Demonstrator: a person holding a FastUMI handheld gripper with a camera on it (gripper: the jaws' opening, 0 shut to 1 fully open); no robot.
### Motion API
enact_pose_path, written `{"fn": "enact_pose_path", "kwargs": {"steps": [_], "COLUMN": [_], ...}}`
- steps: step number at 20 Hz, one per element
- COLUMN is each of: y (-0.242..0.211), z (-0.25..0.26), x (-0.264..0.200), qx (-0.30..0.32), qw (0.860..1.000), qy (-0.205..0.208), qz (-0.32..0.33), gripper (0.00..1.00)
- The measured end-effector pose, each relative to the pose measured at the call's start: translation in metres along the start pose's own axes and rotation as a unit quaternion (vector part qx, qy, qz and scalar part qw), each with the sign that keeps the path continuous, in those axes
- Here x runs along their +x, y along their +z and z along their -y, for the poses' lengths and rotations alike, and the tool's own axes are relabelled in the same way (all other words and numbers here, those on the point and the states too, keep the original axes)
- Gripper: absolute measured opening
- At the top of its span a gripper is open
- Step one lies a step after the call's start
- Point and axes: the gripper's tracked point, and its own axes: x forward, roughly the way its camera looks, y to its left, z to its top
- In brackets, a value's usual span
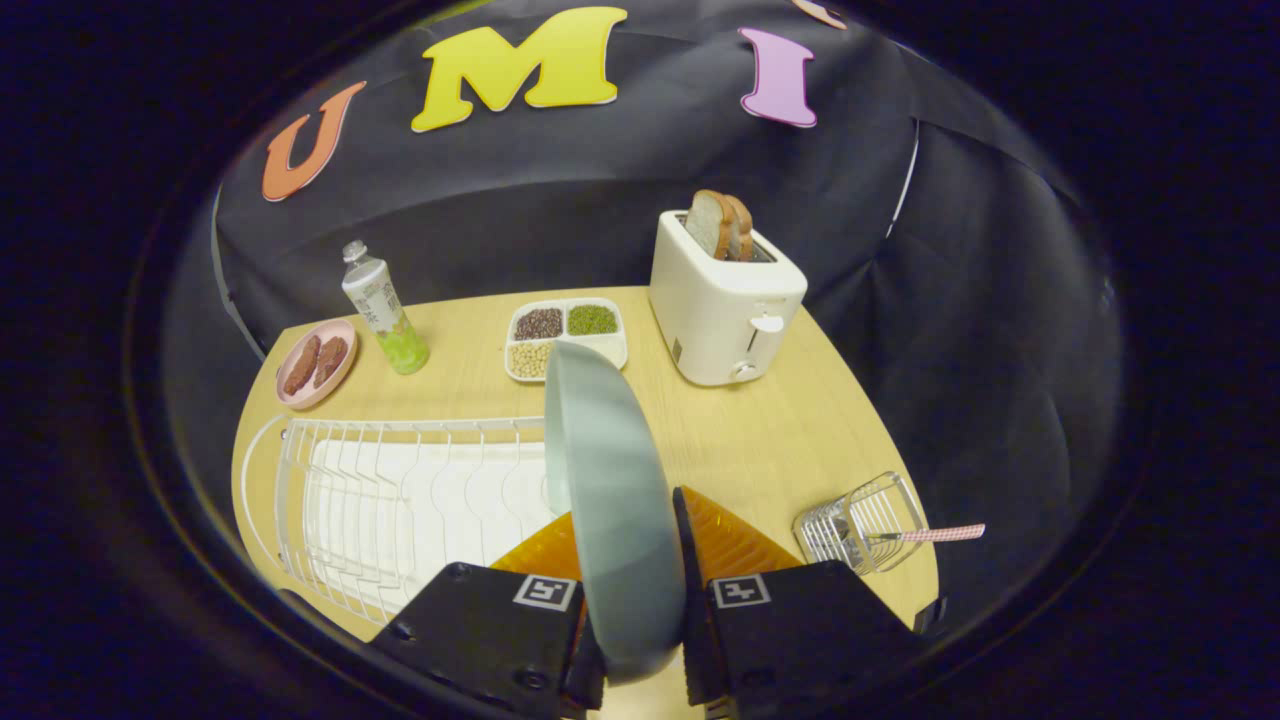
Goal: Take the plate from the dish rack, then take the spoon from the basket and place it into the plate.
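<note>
Grey-green, the plate [610,500] stands on edge, pinched at its rim between both fingers of the gripper [640,620], lifted just right of the dish rack [400,500]. Farther right of the rack, the spoon [930,534] waits in its basket [860,525].

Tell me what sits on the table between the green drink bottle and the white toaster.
In the gripper view, a white divided tray of beans and grains sits between the green bottle and the toaster. The tongs grip the grey plate edge-on, nearer.
</note>
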Motion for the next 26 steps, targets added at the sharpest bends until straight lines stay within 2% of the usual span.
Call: {"fn": "enact_pose_path", "kwargs": {"steps": [2, 5, 9, 14, 16, 19, 22, 26], "y": [0.01, 0.018, -0.009, -0.077, -0.113, -0.173, -0.227, -0.269], "z": [0.005, 0.005, -0.001, -0.005, -0.007, -0.012, -0.021, -0.034], "x": [-0.007, -0.026, -0.063, -0.116, -0.122, -0.113, -0.095, -0.072], "qx": [-0.008, -0.011, 0.007, 0.02, 0.029, 0.057, 0.103, 0.169], "qw": [1.0, 0.999, 0.998, 0.99, 0.987, 0.983, 0.972, 0.946], "qy": [-0.018, -0.015, 0.05, 0.124, 0.144, 0.173, 0.209, 0.27], "qz": [0.02, 0.046, 0.048, 0.064, 0.064, 0.038, 0.001, -0.056], "gripper": [0.35, 0.35, 0.36, 0.35, 0.35, 0.35, 0.35, 0.35]}}
